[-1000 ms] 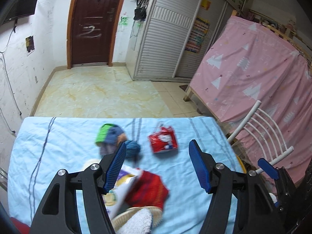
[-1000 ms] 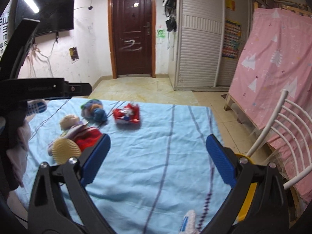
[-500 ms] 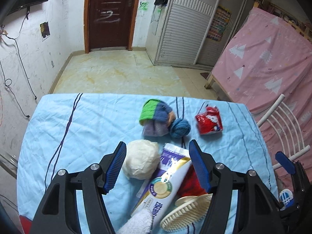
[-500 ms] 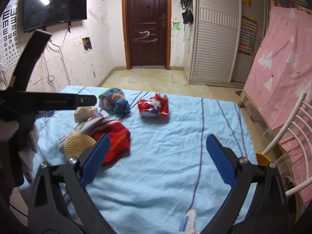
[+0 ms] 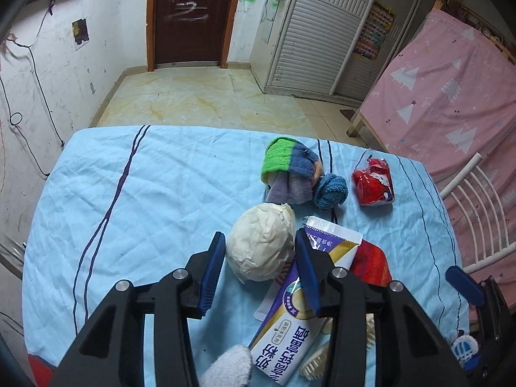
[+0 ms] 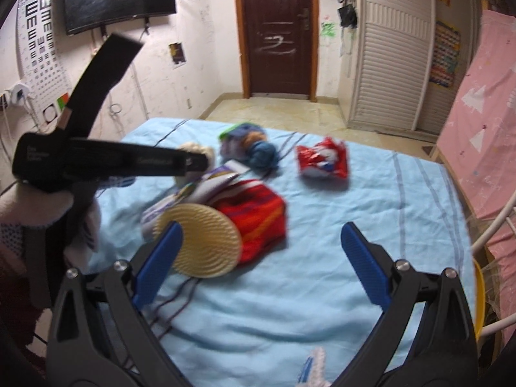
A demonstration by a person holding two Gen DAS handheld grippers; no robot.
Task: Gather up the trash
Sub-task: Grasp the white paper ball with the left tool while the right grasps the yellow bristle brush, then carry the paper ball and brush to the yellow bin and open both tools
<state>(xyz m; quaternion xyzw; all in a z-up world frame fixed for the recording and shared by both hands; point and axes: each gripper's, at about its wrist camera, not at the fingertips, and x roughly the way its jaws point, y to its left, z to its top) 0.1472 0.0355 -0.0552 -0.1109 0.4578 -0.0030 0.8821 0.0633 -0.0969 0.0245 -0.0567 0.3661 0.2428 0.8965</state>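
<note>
On a worktop (image 5: pixel 129 193) covered in blue cloth, a crumpled white paper ball (image 5: pixel 262 242) sits between the left gripper's (image 5: pixel 258 251) spread jaws. The right gripper (image 6: pixel 258 251) hovers above the cloth, jaws wide apart, near a round brush (image 6: pixel 201 242).

The left gripper (image 5: pixel 258 258) has been advanced over the light-blue-covered tabletop (image 5: pixel 135 200) and its jaws have been narrowed. The crumpled cream paper ball (image 5: pixel 262 242), hidden one second ago, is now framed between them, apart from both blue pads. The right gripper (image 6: pixel 261 251) has been moved closer to the round cream bristle brush (image 6: pixel 200 242) and the folded red cloth (image 6: pixel 258 216).
</note>
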